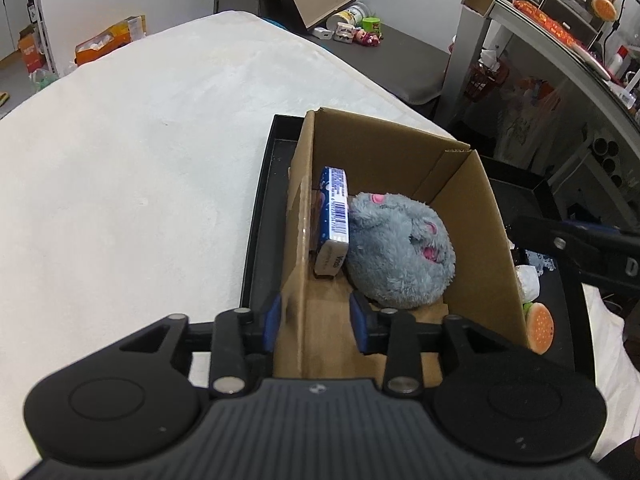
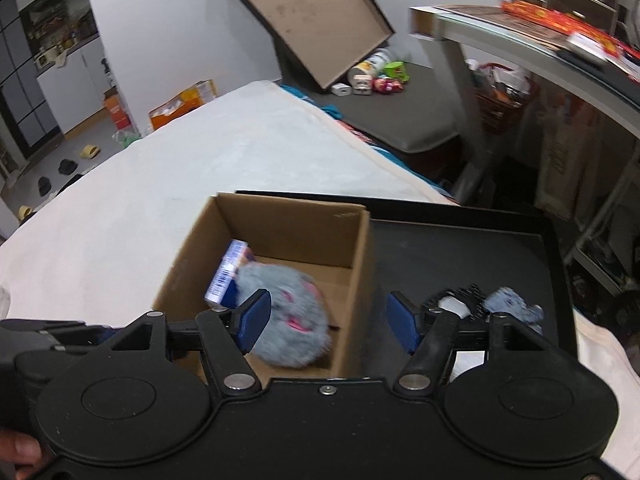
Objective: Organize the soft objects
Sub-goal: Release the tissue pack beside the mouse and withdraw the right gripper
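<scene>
- The risk I see first: my left tool (image 1: 316,322) straddles the near-left wall of the cardboard box (image 1: 460,208), one pad outside and one inside. If I lift or swing that hand without backing straight off, a pad could catch the wall and drag or tip the box across the black tray (image 1: 256,216).
- Second risk: the grey plush (image 1: 400,252) sits in the box leaning against a blue-and-white packet (image 1: 334,224) standing along the left wall. A knock to the box would likely topple the packet onto the plush.
- Third: the right-wrist view is blurred, so I judge any reach with the right tool (image 2: 328,322) as poorly aimed until it steadies. It could clip the box's right wall.
- The left tool is partly open, its pads standing clear of the cardboard on both sides. It grips nothing.
- The right tool is open wider and holds nothing. Its left pad hangs over the plush, its right pad over the tray outside the box.
- The box stands on the tray at the bed's (image 1: 140,160) right edge.
- More soft things wait on the tray to the right of the box: a small burger-shaped toy (image 1: 541,326) just beside its wall, and a grey-blue fluffy piece (image 2: 514,302) farther right.
</scene>
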### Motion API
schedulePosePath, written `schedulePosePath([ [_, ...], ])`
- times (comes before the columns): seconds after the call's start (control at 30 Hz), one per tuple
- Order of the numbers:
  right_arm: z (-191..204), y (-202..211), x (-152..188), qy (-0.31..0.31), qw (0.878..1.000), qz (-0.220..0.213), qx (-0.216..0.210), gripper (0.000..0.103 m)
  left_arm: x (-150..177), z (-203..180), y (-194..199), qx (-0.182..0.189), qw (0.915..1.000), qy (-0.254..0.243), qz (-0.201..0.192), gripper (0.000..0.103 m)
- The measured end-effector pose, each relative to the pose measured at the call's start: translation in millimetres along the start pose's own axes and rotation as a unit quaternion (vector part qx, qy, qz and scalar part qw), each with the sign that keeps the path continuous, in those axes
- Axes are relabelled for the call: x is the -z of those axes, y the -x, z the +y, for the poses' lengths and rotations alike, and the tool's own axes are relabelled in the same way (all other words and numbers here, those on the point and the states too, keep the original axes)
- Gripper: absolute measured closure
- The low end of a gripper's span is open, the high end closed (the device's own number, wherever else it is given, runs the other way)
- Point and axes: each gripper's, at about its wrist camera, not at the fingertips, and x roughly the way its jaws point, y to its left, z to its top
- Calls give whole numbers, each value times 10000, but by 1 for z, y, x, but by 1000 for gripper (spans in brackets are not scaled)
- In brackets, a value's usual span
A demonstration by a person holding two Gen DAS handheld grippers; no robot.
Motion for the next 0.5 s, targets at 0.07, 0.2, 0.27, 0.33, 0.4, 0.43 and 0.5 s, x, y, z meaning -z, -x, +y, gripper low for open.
schedulePosePath([
  [0.07, -8, 4, 4, -43, 10000, -10, 35, 38, 0, -4, 1, -61, 10000, -25, 13, 53],
  [0.2, -25, 10, 13, -138, 9998, -36, 114, 33, 1, -15, 3, -294, 9994, -162, 5, 38],
  [0.27, -33, 12, 17, -199, 9997, -31, 140, 32, 1, -18, 4, -388, 9990, -209, 4, 31],
  [0.33, -41, 13, 21, -258, 9995, -12, 159, 31, 1, -22, 4, -480, 9986, -224, 9, 27],
  [0.4, -50, 15, 27, -305, 9994, 8, 185, 31, 1, -25, 4, -557, 9982, -217, 6, 21],
  [0.43, -54, 16, 30, -331, 9992, 14, 201, 30, 0, -26, 4, -570, 9982, -199, 11, 20],
  [0.5, -61, 17, 36, -371, 9990, 26, 232, 29, -1, -28, 4, -599, 9981, -167, 9, 18],
])
